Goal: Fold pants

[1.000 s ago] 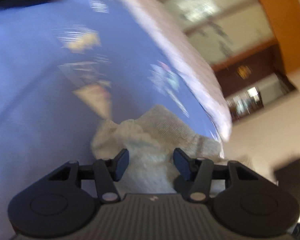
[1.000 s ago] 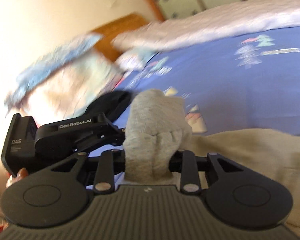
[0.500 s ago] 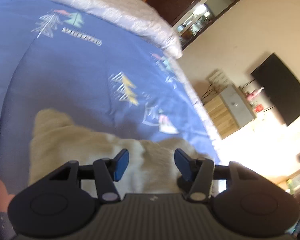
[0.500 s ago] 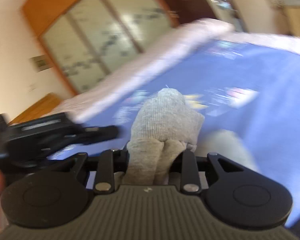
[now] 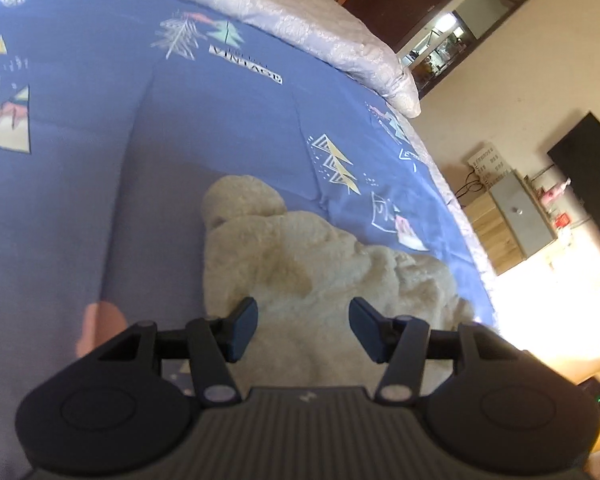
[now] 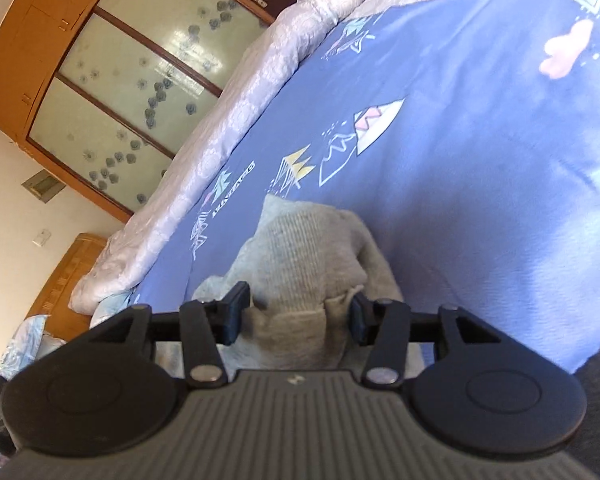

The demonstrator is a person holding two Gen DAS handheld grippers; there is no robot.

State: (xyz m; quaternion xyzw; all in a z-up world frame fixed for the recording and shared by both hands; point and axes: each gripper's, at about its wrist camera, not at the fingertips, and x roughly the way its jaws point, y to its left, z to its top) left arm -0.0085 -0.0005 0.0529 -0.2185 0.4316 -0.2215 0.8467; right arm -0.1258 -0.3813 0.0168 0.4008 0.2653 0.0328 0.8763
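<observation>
L gripper (image 5: 303,329) jaws spread wide, holding nothing, above cream fleecy pants (image 5: 300,256) bunched at lower centre of frame. R gripper (image 6: 298,312) jaws apart w/ grey ribbed pants cuff (image 6: 308,252) between pads; grip unclear. Blue printed bedspread (image 5: 220,128) underneath.

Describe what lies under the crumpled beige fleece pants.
The beige fleece pants rest on the blue printed bedsheet. Whatever sheet pattern lies directly beneath them is covered.
</observation>
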